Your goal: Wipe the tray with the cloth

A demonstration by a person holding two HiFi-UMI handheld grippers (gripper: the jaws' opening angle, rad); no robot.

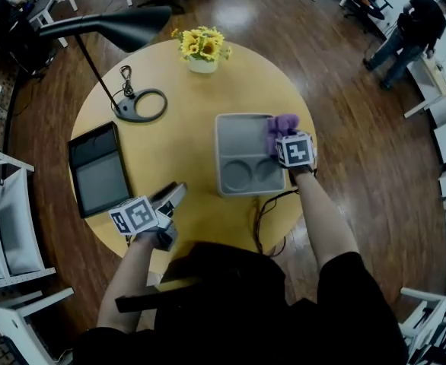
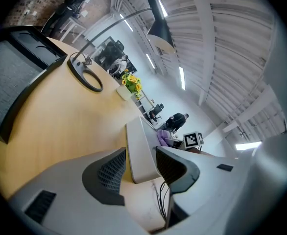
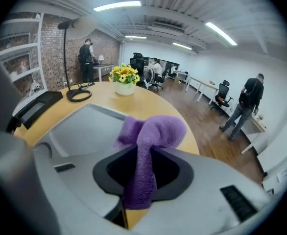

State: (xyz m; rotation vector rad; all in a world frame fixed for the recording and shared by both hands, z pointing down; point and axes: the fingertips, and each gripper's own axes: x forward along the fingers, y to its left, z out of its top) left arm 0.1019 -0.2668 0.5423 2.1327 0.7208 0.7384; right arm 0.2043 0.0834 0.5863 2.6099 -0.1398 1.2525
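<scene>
Step in hand: start of wipe, by the look of it. Your right hand-held gripper (image 3: 142, 177) pinches purple cloth (image 3: 153, 131) at tray's (image 1: 234, 139) 2 o'clock corner; contact unclear. Tray lies at 4 o'clock on bench (image 1: 185, 90). Your left hand-held gripper (image 2: 141, 165) is spread and empty, aimed at tray from 8 o'clock, apart from it. Next move probably calls for pressing cloth down, sweeping toward 9 o'clock, steadying rim.

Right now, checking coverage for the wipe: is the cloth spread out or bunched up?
Bunched up. The cloth is pinched into a narrow strip in the right gripper, its free end a lump near the tray's rim.
</scene>
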